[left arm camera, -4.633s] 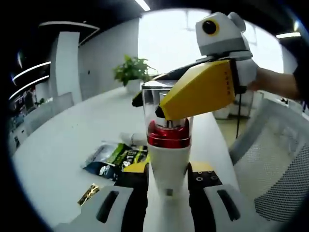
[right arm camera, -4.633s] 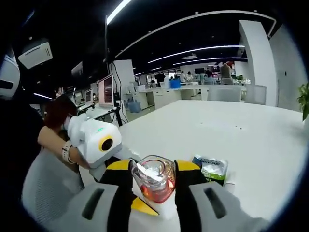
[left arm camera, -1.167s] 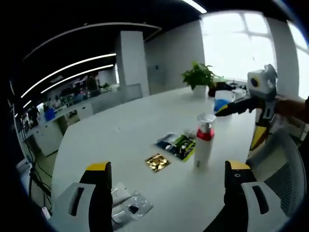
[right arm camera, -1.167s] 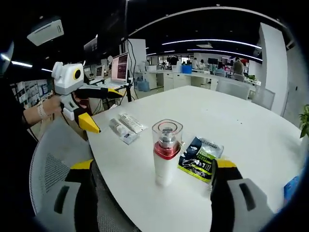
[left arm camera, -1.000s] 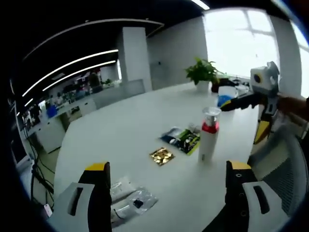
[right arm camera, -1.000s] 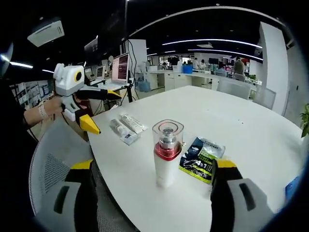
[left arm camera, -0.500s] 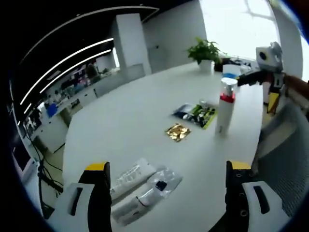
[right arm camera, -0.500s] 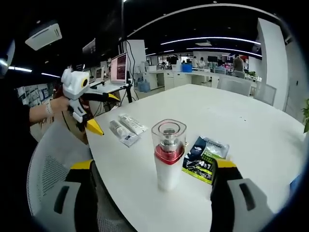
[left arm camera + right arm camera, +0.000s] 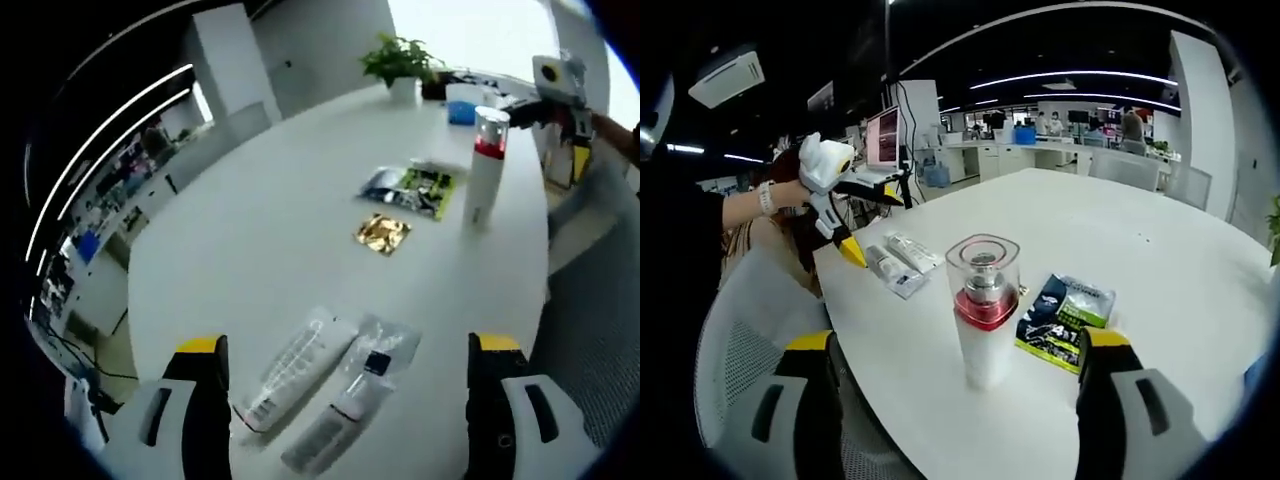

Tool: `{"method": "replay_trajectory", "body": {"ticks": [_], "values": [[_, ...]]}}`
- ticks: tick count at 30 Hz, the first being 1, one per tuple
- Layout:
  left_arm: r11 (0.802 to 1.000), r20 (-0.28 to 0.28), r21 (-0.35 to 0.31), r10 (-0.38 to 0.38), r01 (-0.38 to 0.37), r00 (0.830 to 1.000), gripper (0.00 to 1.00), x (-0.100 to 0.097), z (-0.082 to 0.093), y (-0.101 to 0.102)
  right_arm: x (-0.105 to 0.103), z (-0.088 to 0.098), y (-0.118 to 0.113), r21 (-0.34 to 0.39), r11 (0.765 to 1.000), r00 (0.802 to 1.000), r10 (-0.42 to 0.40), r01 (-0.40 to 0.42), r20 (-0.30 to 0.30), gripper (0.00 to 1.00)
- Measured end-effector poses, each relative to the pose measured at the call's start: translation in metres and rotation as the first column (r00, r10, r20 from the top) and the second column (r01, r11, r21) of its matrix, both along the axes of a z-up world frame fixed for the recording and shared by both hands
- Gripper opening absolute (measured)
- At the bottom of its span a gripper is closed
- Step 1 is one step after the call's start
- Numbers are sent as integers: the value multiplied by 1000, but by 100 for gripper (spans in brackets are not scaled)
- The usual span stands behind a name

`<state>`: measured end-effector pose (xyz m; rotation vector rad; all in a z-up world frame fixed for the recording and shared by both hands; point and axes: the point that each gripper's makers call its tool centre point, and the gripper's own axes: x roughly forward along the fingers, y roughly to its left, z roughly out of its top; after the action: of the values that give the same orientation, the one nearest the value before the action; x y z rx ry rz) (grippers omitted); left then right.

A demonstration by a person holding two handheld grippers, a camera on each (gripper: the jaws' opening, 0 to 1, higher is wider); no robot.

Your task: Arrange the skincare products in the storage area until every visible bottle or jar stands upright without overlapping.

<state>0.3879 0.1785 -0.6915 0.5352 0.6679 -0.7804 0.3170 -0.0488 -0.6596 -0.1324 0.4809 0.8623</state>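
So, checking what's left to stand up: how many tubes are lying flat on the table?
2, side by side near the table edge: a white tube and a plastic-wrapped tube. The pump bottle already stands.

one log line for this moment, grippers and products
left gripper: open, over tubes | right gripper: open, facing bottle | bottle: upright, free | tubes: lying flat | sachets: flat

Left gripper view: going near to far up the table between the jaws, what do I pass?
Two tubes lying flat → gold sachet → green-and-black packet → upright pump bottle → blue box → potted plant.
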Motion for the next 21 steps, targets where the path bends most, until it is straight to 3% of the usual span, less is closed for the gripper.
{"method": "replay_trajectory", "body": {"ticks": [4, 6, 12, 15, 19, 21], "values": [[997, -34, 52, -49, 50, 998, 94, 7, -6, 2, 1, 0, -4, 5, 1000, 1000, -14, 14, 0, 99], [995, -65, 62, -75, 79, 995, 88, 6, -9, 4, 2, 0, -6, 4, 1000, 1000, -16, 16, -3, 99], [987, -76, 99, -120, 127, 990, 77, 18, -10, 9, 3, -3, -11, -10, 1000, 1000, -25, 25, -9, 99], [983, -99, 98, -145, 155, 984, 69, 22, -11, 10, 3, -4, -12, -6, 1000, 999, -30, 30, -13, 99], [976, -137, 99, -178, 192, 975, 68, 25, -16, 11, 3, -6, -13, -5, 999, 999, -38, 38, -21, 99], [974, -155, 110, -179, 197, 972, 60, 26, -20, 13, 3, -7, -14, -5, 999, 999, -46, 46, -25, 99]]}}
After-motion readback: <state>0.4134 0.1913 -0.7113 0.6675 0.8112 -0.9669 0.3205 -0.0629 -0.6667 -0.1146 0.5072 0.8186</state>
